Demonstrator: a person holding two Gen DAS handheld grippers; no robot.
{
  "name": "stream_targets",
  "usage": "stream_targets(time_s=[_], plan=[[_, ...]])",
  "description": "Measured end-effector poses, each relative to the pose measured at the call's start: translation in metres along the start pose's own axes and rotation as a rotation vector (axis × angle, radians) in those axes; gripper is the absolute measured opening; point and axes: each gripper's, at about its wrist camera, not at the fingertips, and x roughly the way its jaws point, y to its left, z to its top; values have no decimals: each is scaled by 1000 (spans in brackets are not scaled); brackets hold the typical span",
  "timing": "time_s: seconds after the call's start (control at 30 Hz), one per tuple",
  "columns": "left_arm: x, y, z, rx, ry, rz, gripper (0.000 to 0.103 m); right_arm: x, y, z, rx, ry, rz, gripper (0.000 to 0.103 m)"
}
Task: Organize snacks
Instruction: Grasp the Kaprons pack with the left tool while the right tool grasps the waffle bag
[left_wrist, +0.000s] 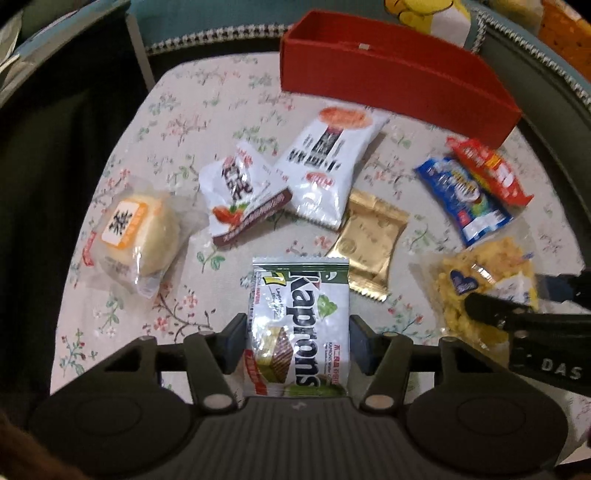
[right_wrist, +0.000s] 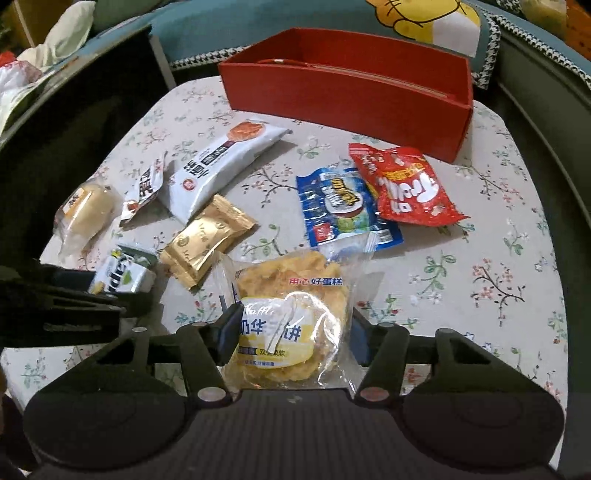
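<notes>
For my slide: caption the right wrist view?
Right hand-held gripper clamps a cake packet; red box waits behind scattered snacks.

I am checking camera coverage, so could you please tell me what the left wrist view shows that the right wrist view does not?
Only the left wrist view shows the full Kaprions wafer pack between the left gripper fingers. Only the right wrist view shows the red box interior and the printed waffle cake label in the right gripper. Both show the gold packet, blue packet and floral tablecloth.
</notes>
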Motion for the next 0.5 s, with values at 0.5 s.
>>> stream_targets(time_s=[0.5], plan=[[-9,1,9,-39,-24,-61,86,-10,-5,9,41,-21,92,51]])
